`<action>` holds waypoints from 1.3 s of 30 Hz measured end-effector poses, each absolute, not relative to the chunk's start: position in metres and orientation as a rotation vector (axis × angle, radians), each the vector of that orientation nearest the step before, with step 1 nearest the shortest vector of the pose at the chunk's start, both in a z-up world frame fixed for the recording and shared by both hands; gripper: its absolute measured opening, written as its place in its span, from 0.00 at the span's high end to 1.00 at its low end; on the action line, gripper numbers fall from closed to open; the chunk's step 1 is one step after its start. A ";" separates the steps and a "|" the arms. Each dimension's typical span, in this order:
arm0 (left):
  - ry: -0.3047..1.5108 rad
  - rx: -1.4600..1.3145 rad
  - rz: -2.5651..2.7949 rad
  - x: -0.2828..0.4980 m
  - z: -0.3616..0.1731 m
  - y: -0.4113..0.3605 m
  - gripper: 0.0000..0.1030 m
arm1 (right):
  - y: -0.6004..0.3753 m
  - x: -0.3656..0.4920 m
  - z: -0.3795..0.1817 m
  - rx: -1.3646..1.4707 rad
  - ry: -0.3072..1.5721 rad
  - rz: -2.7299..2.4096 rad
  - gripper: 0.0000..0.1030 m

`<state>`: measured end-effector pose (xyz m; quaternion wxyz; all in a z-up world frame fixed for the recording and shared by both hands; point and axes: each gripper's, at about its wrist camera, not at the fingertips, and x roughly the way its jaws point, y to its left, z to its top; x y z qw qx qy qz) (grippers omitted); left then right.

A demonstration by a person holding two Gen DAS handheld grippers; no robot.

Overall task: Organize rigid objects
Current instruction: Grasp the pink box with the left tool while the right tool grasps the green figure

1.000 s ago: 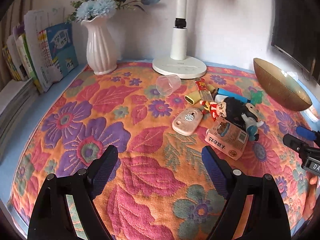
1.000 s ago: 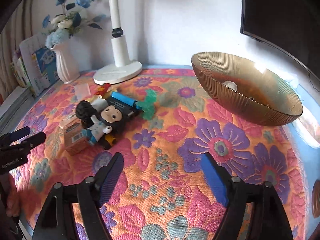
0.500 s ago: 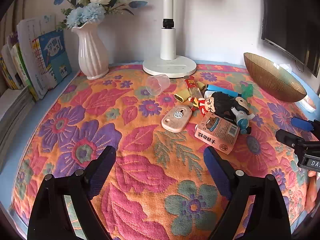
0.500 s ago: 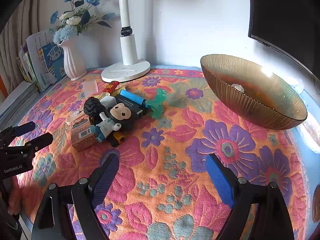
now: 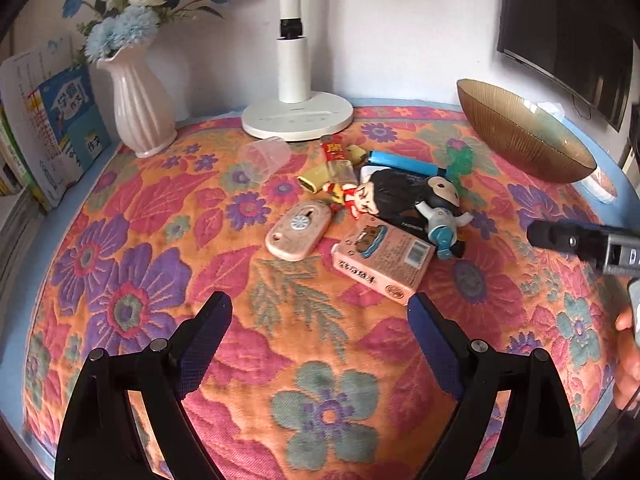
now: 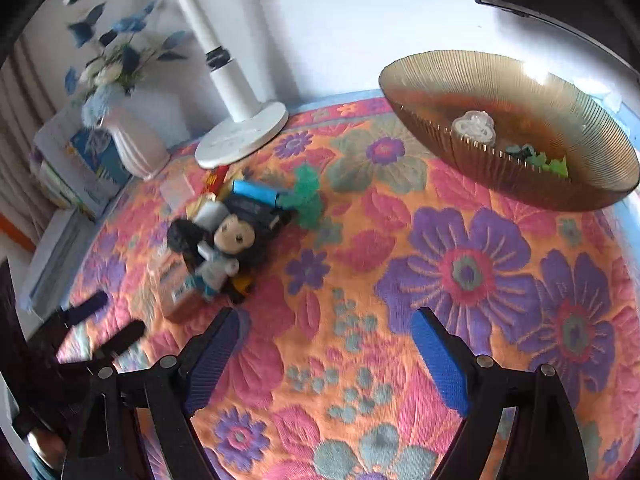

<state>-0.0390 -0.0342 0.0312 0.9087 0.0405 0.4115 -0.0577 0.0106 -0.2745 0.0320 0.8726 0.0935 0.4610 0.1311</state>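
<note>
While both grippers hang over the flowered cloth [image 5: 132,276] with nothing between their jaws, the things to be sorted lie in a heap toward the back of the table. At the far left lean some books [image 5: 60,128], then a white vase [image 5: 138,116] with blue and white flowers, then the round base of a white lamp [image 5: 298,120]. Just in front of the lamp a clear cup [image 5: 264,158] lies on its side. Nearer, a pink oval case [image 5: 298,230] rests flat, and beside it a pink carton [image 5: 382,260] (tilted, one corner against the pile). Behind the carton lie two dolls [image 5: 404,198], touching one another, with a blue tube [image 5: 400,159] and a green toy [image 5: 460,160] past them. At the right stands a ribbed amber bowl [image 6: 508,128], well apart from the heap; a white piece and some green bits lie inside.

The left gripper [image 5: 320,320] is spread wide, short of the carton. The right gripper [image 6: 324,332] likewise gapes wide above bare cloth, between heap and bowl.
</note>
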 end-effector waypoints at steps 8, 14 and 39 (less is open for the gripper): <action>0.927 0.122 -0.186 -0.009 0.015 -0.059 0.14 | -0.257 0.073 0.031 0.176 0.957 0.281 0.37; 0.962 -0.003 -0.126 -0.006 0.014 -0.007 0.15 | -0.246 0.103 0.017 0.216 0.933 0.327 0.47; 0.922 -0.105 -0.228 -0.029 0.023 -0.006 0.62 | -0.308 -0.010 0.006 0.636 0.969 0.622 0.72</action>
